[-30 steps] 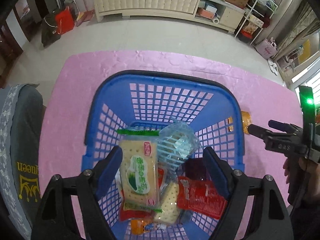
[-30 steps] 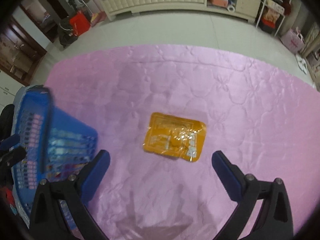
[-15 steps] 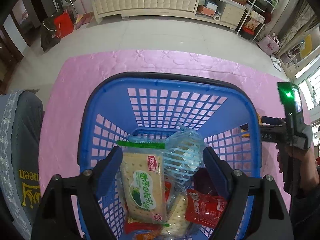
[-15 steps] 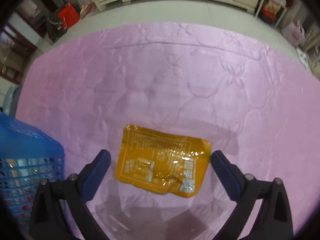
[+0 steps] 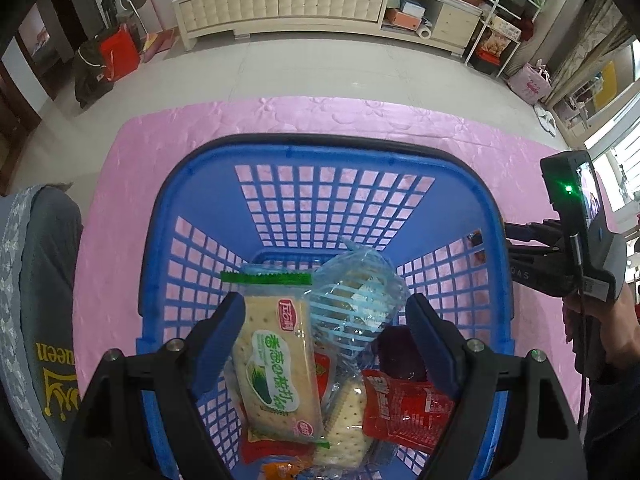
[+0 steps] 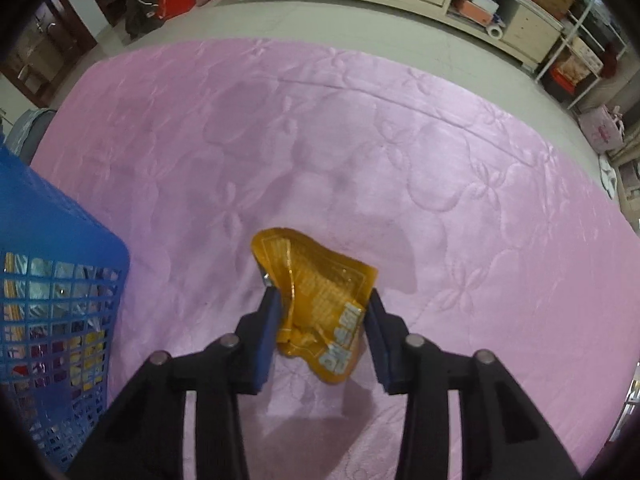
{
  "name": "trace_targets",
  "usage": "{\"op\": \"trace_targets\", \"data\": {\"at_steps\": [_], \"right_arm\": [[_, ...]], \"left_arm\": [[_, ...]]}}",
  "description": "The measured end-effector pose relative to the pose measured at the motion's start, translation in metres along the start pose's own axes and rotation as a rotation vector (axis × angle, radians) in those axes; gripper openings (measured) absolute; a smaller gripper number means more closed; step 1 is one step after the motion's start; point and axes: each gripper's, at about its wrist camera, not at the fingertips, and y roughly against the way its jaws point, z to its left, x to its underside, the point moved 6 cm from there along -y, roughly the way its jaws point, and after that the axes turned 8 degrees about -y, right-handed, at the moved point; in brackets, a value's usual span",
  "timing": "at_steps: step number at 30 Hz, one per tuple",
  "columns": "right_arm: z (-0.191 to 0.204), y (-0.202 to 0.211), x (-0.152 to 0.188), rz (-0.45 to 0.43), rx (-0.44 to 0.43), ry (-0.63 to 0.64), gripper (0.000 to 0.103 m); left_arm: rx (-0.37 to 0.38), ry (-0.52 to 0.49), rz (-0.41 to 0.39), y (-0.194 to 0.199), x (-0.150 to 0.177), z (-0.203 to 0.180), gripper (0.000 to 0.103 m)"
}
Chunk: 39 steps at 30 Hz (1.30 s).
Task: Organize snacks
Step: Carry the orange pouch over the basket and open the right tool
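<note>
A blue mesh basket [image 5: 320,168] stands on the pink quilted mat and holds several snack packs: a green-labelled cracker pack [image 5: 276,364], a clear blue-striped pack [image 5: 352,304] and a red pack [image 5: 404,404]. My left gripper [image 5: 324,320] is open and empty, hovering over the basket's contents. My right gripper [image 6: 322,312] is shut on an orange snack pouch [image 6: 320,292], which is crumpled between the pads just above the mat. The basket's corner [image 6: 60,248] shows at the left in the right wrist view.
The pink mat [image 6: 360,140] spreads wide beyond the pouch. A grey cushion [image 5: 36,280] lies left of the basket. The right gripper's body and hand [image 5: 580,256] are at the basket's right side. A long cream cabinet [image 5: 300,4] stands across the floor.
My right gripper moved down onto the orange pouch and closed on it, crumpling it. My left gripper shifted slightly over the basket and stayed open.
</note>
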Motion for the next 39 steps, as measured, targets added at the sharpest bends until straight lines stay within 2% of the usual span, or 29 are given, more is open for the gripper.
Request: {"op": "trace_targets", "data": {"at_steps": [4,7,9,14,18,28,35,39], "right_arm": [[0.000,0.008,0.004,-0.026,-0.021,-0.006,0.036],[-0.007,0.021,0.012,-0.039,-0.059,-0.021,0.020],[-0.010,0.028,0.014,-0.048,-0.088,-0.036,0.014],[-0.016,0.045,0.033,-0.057,-0.099,-0.040,0.009],[-0.011,0.057,0.048,-0.071,-0.122,-0.049,0.008],[0.009,0.149,0.065,-0.190,-0.141,-0.026,0.008],[0.050,0.211,0.071,-0.292,-0.159,0.035,0.008],[0.073,0.231,0.071,-0.326,-0.180,0.069,0.008]], "left_arm": [[0.004,-0.001,-0.005,0.002,0.001,0.001,0.081],[0.010,0.002,-0.012,0.007,0.004,0.002,0.081],[0.012,0.005,-0.015,0.012,0.007,0.001,0.081],[-0.003,-0.005,-0.029,0.028,0.018,-0.004,0.081],[-0.023,-0.021,-0.040,0.046,0.028,-0.007,0.081],[-0.021,-0.019,-0.133,0.119,0.059,-0.011,0.081],[-0.035,-0.037,-0.187,0.158,0.074,-0.006,0.081],[-0.039,-0.052,-0.207,0.167,0.081,0.001,0.081]]}}
